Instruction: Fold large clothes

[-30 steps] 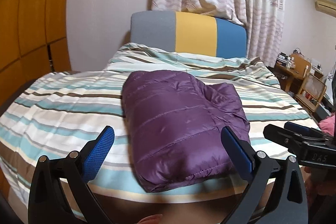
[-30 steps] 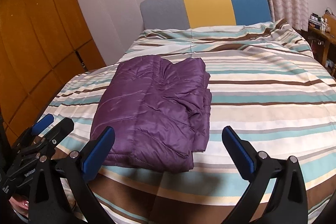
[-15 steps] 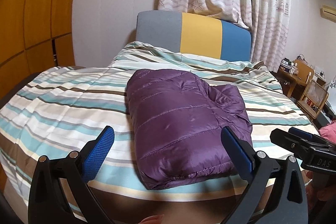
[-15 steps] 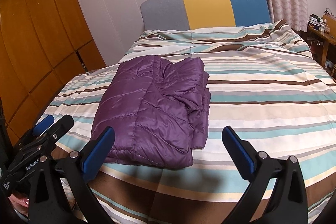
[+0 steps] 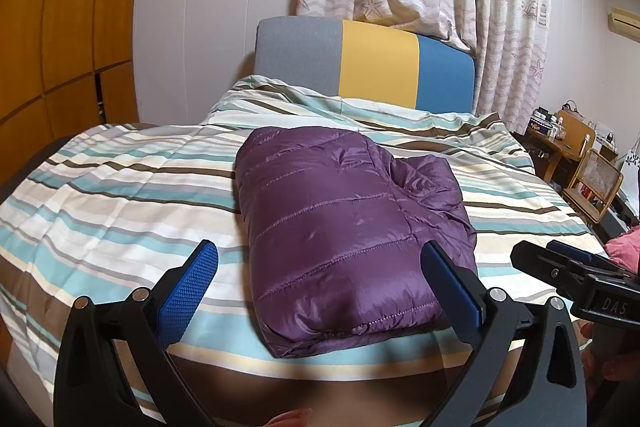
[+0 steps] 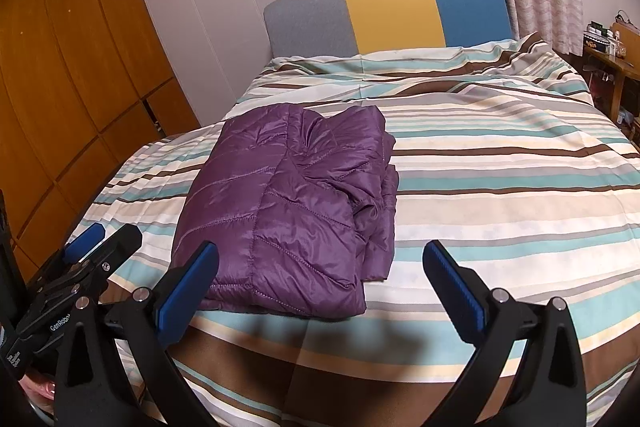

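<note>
Open bedspread (image 6: 500, 187) right of jacket (image 6: 288, 203)

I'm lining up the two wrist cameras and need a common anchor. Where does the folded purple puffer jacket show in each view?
Left wrist view: the purple puffer jacket lies centre frame on the striped bedcover, its near end between the open left gripper fingers.
Right wrist view: the jacket lies left of centre.
Shared landmark: the grey, yellow and blue headboard.

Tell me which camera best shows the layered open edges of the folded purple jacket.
Right wrist view: the purple jacket turns its stacked, loose edges toward this camera. The left wrist view mostly shows its smooth folded top and rounded near end.
</note>
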Demonstrator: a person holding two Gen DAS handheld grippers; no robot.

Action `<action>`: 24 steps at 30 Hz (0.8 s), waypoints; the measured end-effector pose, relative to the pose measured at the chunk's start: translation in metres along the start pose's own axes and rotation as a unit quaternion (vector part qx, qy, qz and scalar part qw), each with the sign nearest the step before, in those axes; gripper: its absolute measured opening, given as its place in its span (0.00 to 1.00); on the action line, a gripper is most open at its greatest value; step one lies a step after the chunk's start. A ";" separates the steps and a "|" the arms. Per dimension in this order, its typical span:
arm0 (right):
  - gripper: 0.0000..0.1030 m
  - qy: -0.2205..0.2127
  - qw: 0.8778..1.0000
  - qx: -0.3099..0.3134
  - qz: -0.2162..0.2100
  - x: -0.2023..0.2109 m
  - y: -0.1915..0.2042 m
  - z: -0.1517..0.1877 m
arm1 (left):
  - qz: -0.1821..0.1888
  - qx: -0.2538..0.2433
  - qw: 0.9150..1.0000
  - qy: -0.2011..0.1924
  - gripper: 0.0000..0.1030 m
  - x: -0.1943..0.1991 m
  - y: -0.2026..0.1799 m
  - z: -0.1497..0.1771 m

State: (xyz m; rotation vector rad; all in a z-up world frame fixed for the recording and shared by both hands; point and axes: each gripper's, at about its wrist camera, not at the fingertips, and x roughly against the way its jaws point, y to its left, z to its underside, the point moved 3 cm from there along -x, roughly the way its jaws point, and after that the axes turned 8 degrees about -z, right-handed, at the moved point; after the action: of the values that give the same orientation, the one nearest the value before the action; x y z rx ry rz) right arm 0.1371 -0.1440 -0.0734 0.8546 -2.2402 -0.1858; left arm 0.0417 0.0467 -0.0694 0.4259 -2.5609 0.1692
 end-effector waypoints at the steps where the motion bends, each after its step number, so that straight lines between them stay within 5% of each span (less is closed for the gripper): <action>1: 0.98 -0.001 1.000 0.000 0.000 0.000 0.000 0.000 | 0.000 0.000 1.000 0.001 0.97 0.000 -0.001 0.001; 24: 0.98 0.003 1.000 -0.003 -0.001 0.000 -0.003 0.001 | 0.007 0.004 1.000 0.007 0.97 -0.001 -0.003 0.007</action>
State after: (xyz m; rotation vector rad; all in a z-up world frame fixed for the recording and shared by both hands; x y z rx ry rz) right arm 0.1379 -0.1458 -0.0755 0.8529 -2.2331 -0.1910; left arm 0.0403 0.0429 -0.0754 0.4095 -2.5514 0.1871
